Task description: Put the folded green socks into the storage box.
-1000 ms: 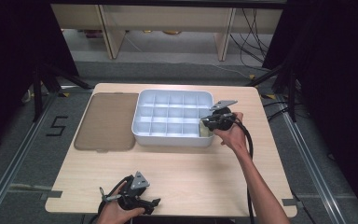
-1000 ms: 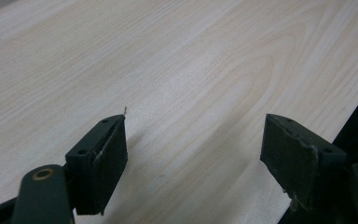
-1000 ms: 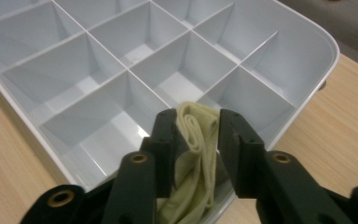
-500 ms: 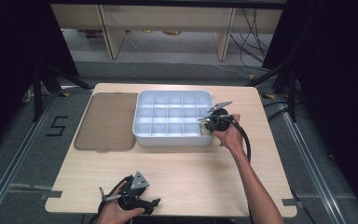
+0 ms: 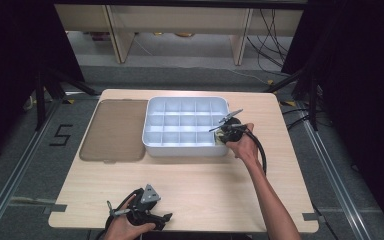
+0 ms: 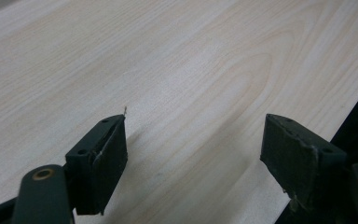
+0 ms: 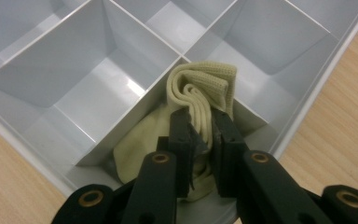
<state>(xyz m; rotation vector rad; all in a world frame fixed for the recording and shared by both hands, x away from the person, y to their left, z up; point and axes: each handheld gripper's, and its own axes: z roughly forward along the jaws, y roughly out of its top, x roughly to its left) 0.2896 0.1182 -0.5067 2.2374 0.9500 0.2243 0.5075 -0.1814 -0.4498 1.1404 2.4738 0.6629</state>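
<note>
A pale yellow folded cloth (image 7: pixel 205 86) sticks up from the near right corner compartment of a white divided tray (image 5: pixel 186 100). My right gripper (image 7: pixel 200 119) has just been closing, and its jaws now pinch the cloth's folds between them. In the high view the right gripper (image 5: pixel 222 134) reaches over the tray's right near corner. My left gripper (image 5: pixel 152 220) rests at the table's front edge. Its jaws (image 6: pixel 193 135) stand wide apart over bare wood, with nothing between them.
A flat brown lid (image 5: pixel 115 129) lies on the light wooden table (image 5: pixel 205 185), just left of the tray. The tray's other compartments (image 7: pixel 88 70) look bare. A black cable trails from the right gripper along the person's forearm.
The right gripper has shifted slightly left, over the tray's near right corner. The left hand has stayed put.
</note>
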